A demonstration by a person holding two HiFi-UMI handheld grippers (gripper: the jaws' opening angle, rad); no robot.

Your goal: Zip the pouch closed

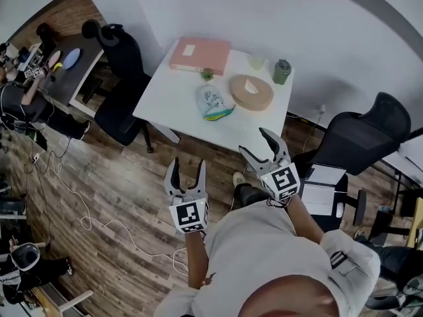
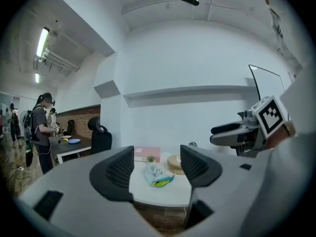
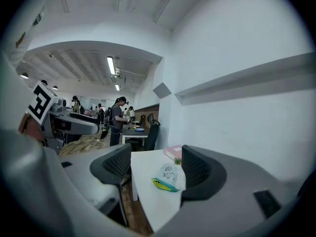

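A pale blue pouch [image 1: 213,103] with a cartoon print and a yellow-green zip edge lies on the white table [image 1: 165,101], near its middle. In the left gripper view the pouch [image 2: 157,174] shows far off between the jaws, and in the right gripper view the pouch [image 3: 167,176] lies the same way. My left gripper [image 1: 186,175] hangs open over the wooden floor, short of the table's near edge. My right gripper [image 1: 259,146] is open too, close to the table's near right corner. Neither holds anything.
On the table stand a pink box [image 1: 199,54], a small plant [image 1: 207,74], a round wooden box [image 1: 251,92], a pale cup [image 1: 256,61] and a green tumbler [image 1: 281,71]. Black office chairs [image 1: 125,88] [image 1: 360,137] flank the table. A white cable [image 1: 86,220] trails on the floor.
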